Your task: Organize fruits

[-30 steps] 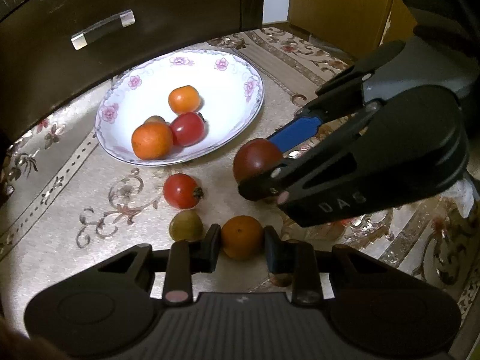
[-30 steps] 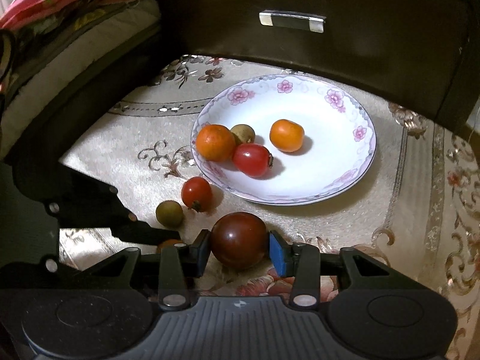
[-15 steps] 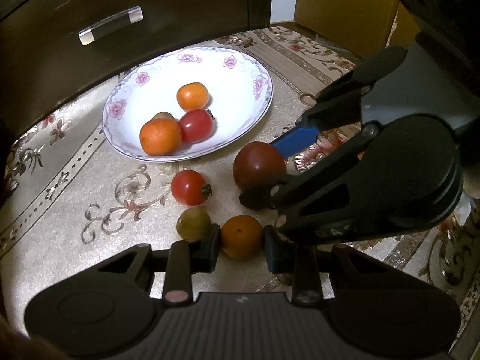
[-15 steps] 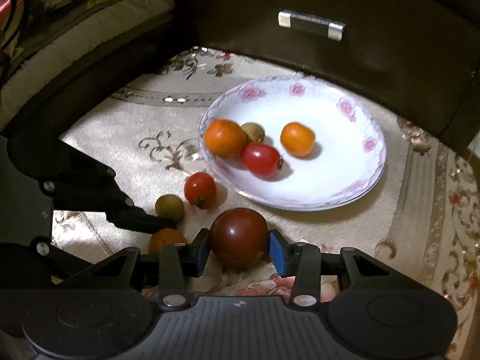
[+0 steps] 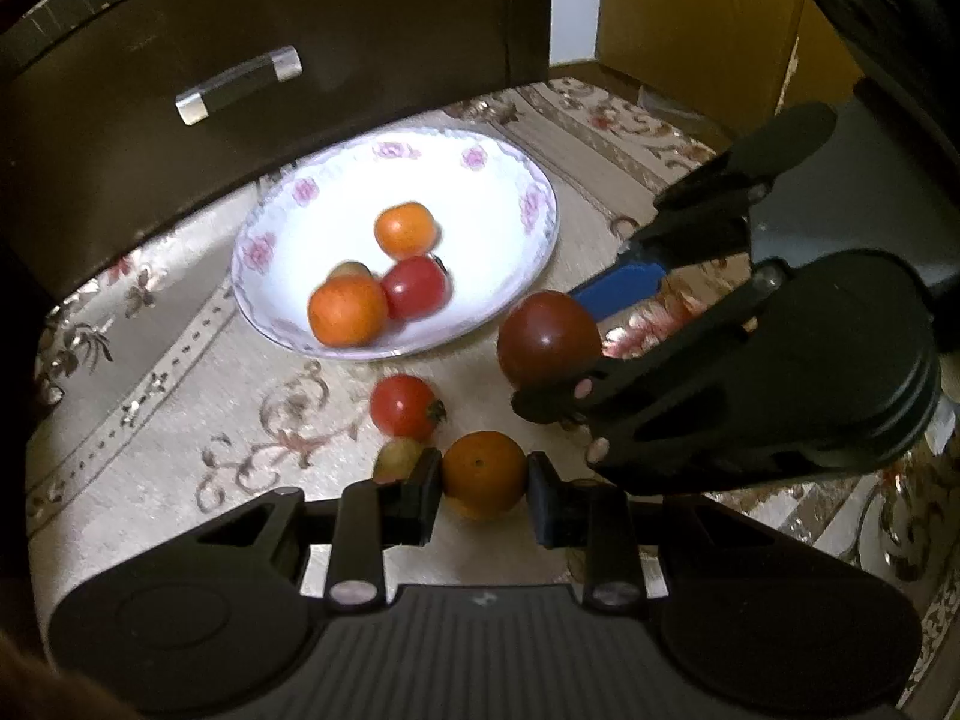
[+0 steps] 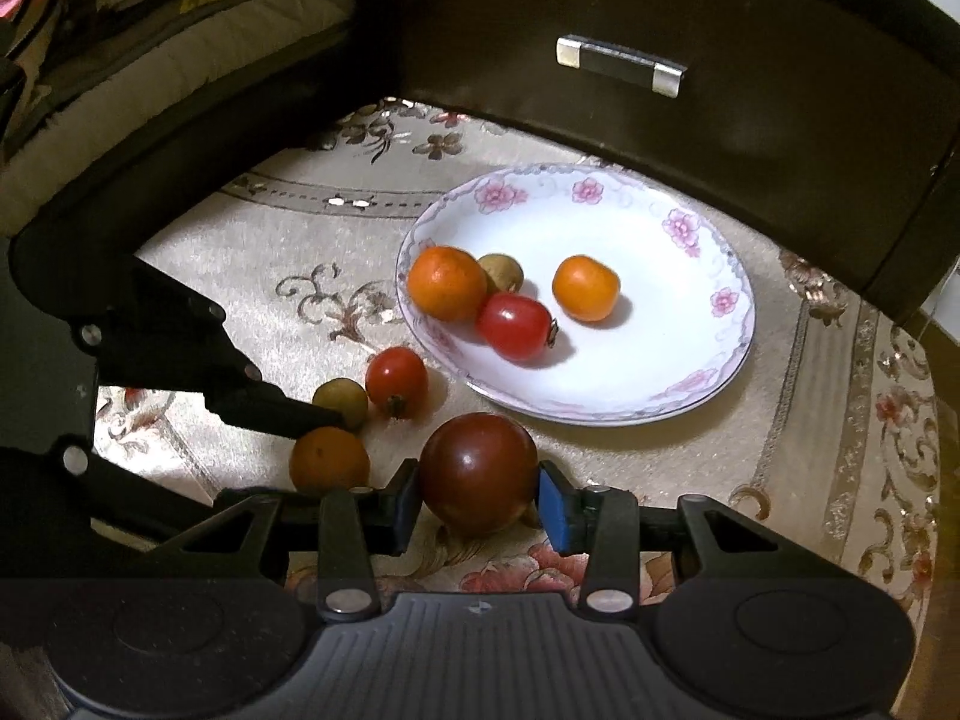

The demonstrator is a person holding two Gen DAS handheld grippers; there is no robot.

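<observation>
Small olive-green round fruit (image 5: 397, 459) on the patterned cloth: half hidden behind left claw's (image 5: 485, 487) finger in the left wrist view. Brownish-green round fruit (image 5: 350, 269) on the white floral-rimmed plate (image 5: 504, 180): mostly hidden behind the large orange citrus (image 5: 347, 310); plate fruit motion-blurred there. Dark red-brown large tomato (image 5: 547, 341): lower side covered by right claw's finger. Dark wooden drawer front (image 6: 690, 18) cut off by top frame edge.

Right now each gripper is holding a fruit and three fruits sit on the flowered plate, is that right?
Not quite: the plate holds four fruits, not three. A small brownish one hides behind the big orange, seen in the right wrist view. The rest stands: each gripper does hold a fruit.
</observation>
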